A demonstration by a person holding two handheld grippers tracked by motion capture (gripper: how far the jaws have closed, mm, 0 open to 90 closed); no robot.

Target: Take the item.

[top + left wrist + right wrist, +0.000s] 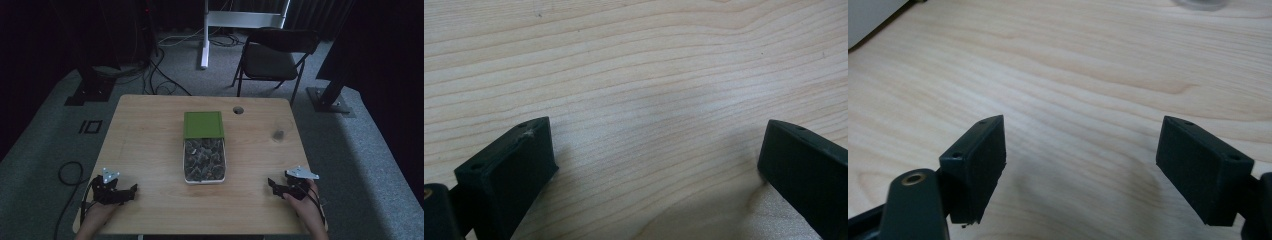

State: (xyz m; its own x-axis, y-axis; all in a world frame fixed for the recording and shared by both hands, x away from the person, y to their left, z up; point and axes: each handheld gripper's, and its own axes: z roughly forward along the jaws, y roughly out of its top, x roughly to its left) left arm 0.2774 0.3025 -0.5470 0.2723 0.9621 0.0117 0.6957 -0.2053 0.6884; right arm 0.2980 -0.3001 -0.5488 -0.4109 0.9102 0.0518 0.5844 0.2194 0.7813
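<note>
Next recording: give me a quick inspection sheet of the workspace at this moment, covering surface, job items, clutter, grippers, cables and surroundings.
Surface: light wooden table, with a round hole near the far edge.
Job's things: a clear container at centre, holding dark small pieces; its green lid covers only the far part.
Clutter: one small dark object on the table's right side; too blurred to identify.
Grippers: left gripper and right gripper both have jaws wide apart with bare wood between them, resting near the table's near corners.
Cables: a dark cable loop on the floor left of the table; more cables behind it.
Surroundings: grey carpet, a black folding chair, a white stand leg.
</note>
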